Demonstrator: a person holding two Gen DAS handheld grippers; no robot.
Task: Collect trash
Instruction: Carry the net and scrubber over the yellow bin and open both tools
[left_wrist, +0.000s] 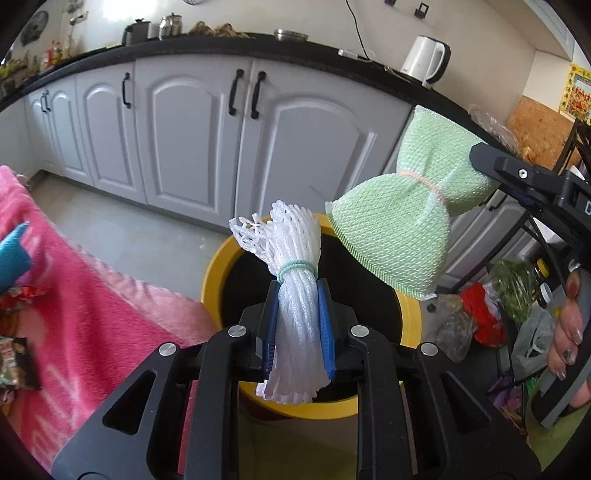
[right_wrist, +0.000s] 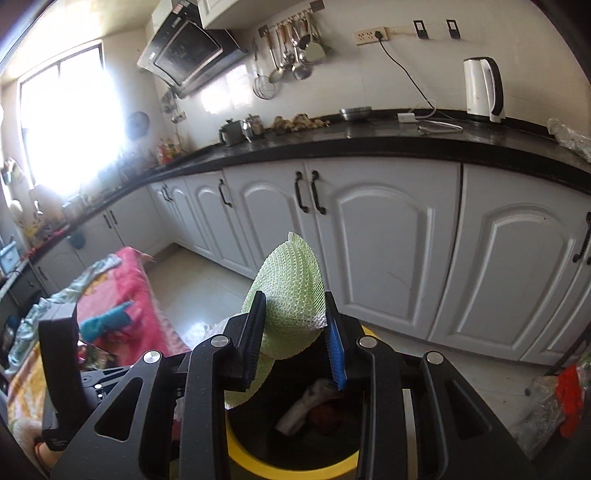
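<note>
My left gripper (left_wrist: 298, 325) is shut on a white foam net sleeve (left_wrist: 293, 291) tied with a pale green band, held above the open mouth of a yellow bin (left_wrist: 218, 273) with a black liner. My right gripper (right_wrist: 295, 339) is shut on a green foam net sleeve (right_wrist: 291, 291), also over the yellow bin (right_wrist: 251, 465). In the left wrist view the green foam net sleeve (left_wrist: 402, 214), tied with a pink band, hangs to the upper right, with a hand (left_wrist: 569, 332) on that gripper's handle. Some white and red trash (right_wrist: 314, 410) lies in the bin.
A pink blanket (left_wrist: 85, 295) with snack wrappers (left_wrist: 14, 358) and a teal item (left_wrist: 13, 254) lies left of the bin. White cabinets (left_wrist: 192, 136) under a black counter stand behind. Plastic bags (left_wrist: 484, 317) and a black rack sit on the floor at right.
</note>
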